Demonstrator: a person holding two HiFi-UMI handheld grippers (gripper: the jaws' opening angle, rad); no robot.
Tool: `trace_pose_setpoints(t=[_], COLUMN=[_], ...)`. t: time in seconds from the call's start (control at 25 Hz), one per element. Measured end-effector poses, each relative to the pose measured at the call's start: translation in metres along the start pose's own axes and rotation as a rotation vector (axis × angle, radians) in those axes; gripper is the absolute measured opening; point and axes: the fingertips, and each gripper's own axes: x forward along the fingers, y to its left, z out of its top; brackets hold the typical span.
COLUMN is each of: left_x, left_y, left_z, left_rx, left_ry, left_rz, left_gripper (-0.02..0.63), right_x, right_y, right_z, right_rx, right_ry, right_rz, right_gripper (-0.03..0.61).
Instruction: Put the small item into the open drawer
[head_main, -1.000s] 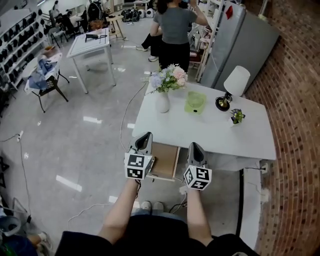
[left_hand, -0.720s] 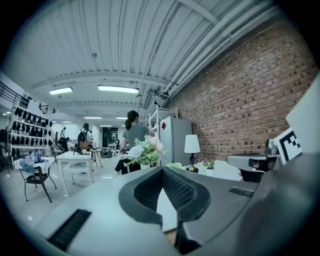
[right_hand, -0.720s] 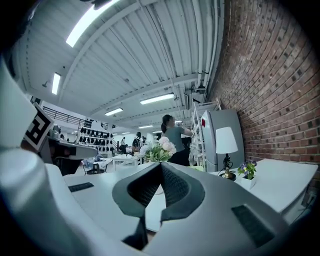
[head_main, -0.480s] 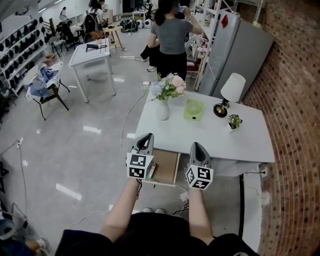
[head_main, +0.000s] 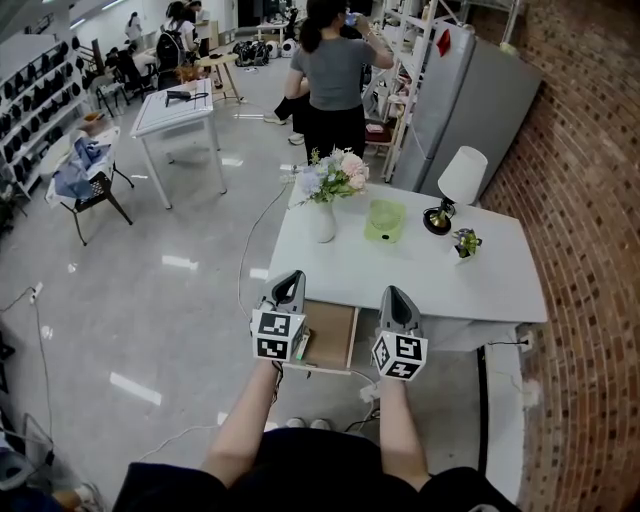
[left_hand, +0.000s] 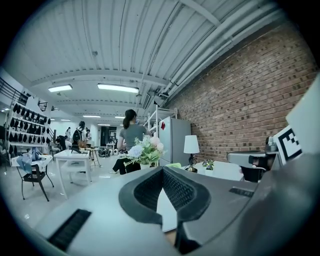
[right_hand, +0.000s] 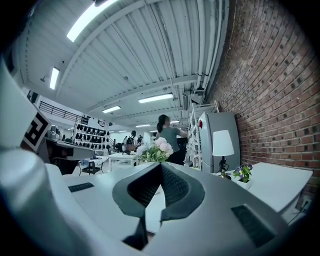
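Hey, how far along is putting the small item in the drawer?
Done: the drawer under the table is open. In hand: nothing; the left hand-held gripper and right hand-held gripper are shut, empty, near it. Left, apparently: the whole pick and placement.

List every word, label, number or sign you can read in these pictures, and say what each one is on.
No readable words or numbers in any view.
Red tag on the fridge: too small to read.
Cubes on the left tool and right tool: black-and-white square marker patterns only, no letters.
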Motion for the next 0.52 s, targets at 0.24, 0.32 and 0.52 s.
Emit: trace_pose_setpoints(t=[0.24, 0.32, 0.52], left_x=[-0.0023, -0.0031, -0.0043], left_y=[0.0018, 0.0028, 0.0031], left_z=[-0.0067, -0.0087, -0.0081], left_rx=[-0.005, -0.008, -0.01], left_ry=[0.012, 0.014, 0.015], left_rz=[0.004, 0.007, 0.015], left_gripper=[0.021, 0.021, 0.021], right_x=[0.0008, 0.0009, 0.001], right_y=[0.0027, 0.0037, 0.0044], right_z=[-0.0028, -0.0041, -0.004], right_rx=[-0.002, -0.003, -0.004], right_ry=[0.006, 0.008, 0.011], right_rz=[0.008, 0.009, 0.015], right_gripper=[-0.002, -0.002, -0.002])
